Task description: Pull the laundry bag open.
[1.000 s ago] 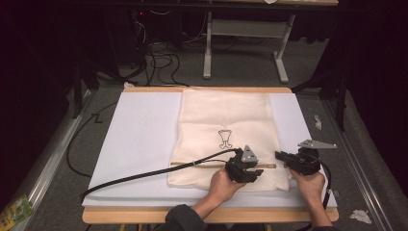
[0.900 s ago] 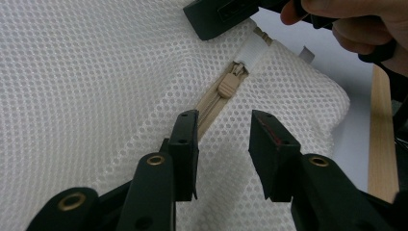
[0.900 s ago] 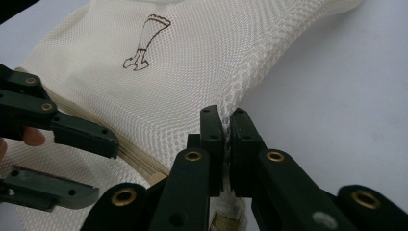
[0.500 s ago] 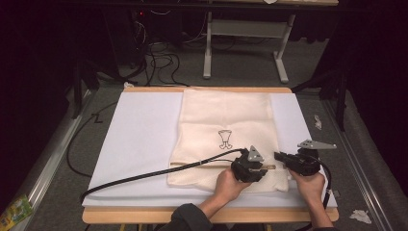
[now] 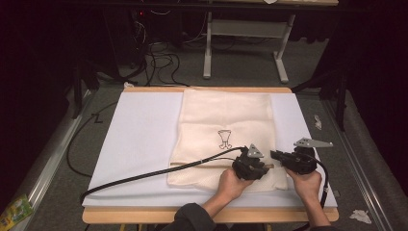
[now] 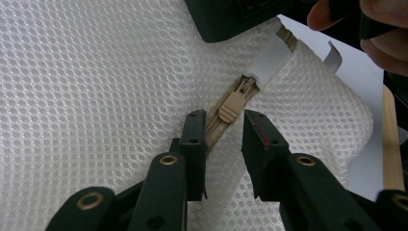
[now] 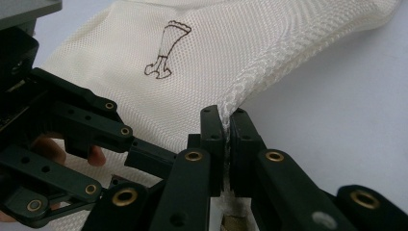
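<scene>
Two hand-held grippers sit close together at the near right of the table (image 5: 144,214) in the high view, where we see a cream mesh bag (image 5: 226,120) lying flat on a white sheet (image 5: 139,139), its long axis running from near to far and its zipper edge at the near end. A small dark line drawing (image 5: 224,138) is printed near the bag's middle; we can read no words or brand on it. The left gripper (image 5: 262,168) rests on the bag's near right part, with its black cable (image 5: 144,174) trailing off to the left across the sheet, and the right gripper (image 5: 274,155) sits just right of it at the bag's near right corner. In the left gripper view, the left gripper (image 6: 223,139) has its jaws apart, one on each side of the tan zipper (image 6: 214,127), and the tan zipper pull (image 6: 230,106) lies just beyond and between their tips, not clamped. The zipper runs diagonally away toward a white ribbed end piece (image 6: 269,60). In the right gripper view, the right gripper (image 7: 226,127) has its jaws pressed together on the bag's stitched side seam (image 7: 250,82), which rises from the tips and curves off to the far right. The drawing (image 7: 166,48) shows on the mesh beyond, and the left gripper's black linkage lies at the left.
</scene>
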